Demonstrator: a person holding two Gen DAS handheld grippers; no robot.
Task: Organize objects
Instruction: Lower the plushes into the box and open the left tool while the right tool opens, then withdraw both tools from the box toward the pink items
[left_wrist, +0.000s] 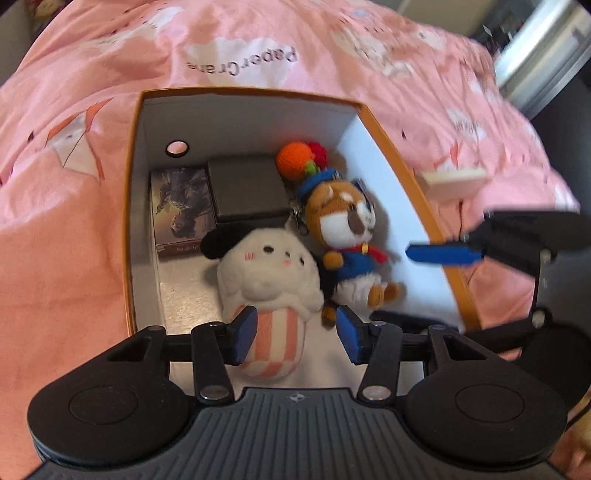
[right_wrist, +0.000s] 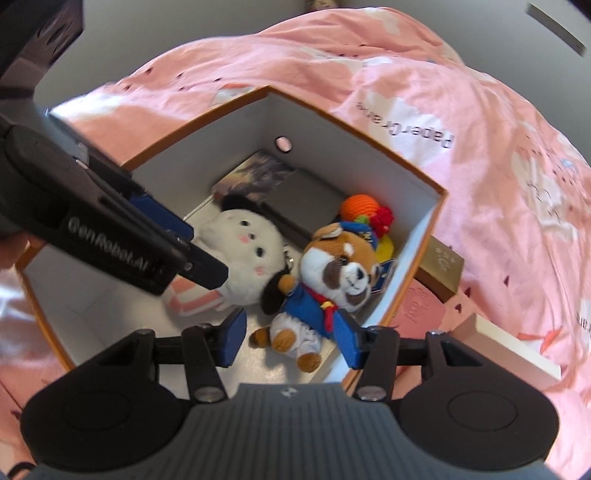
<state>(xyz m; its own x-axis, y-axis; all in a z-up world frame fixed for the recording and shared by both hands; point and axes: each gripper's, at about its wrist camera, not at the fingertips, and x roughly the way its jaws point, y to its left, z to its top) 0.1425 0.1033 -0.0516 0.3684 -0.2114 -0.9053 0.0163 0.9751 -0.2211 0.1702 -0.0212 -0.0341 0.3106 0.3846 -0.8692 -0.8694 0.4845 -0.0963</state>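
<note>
An orange-rimmed box (left_wrist: 391, 155) (right_wrist: 436, 195) with white walls sits on the pink bedspread. Inside lie a white plush with a striped pink body (left_wrist: 266, 280) (right_wrist: 243, 258), a brown dog plush in blue clothes (left_wrist: 347, 236) (right_wrist: 332, 280), an orange and red knitted toy (left_wrist: 299, 160) (right_wrist: 360, 210), a black box (left_wrist: 247, 188) (right_wrist: 306, 199) and a picture card (left_wrist: 181, 214) (right_wrist: 258, 173). My left gripper (left_wrist: 295, 334) is open, its pads either side of the white plush's striped end. My right gripper (right_wrist: 290, 338) is open over the dog plush's legs.
A gold box (right_wrist: 441, 266), a pink item (right_wrist: 417, 314) and a flat white box (right_wrist: 517, 350) (left_wrist: 454, 181) lie on the bedspread to the right of the orange box. The right gripper's blue finger shows in the left wrist view (left_wrist: 443, 254).
</note>
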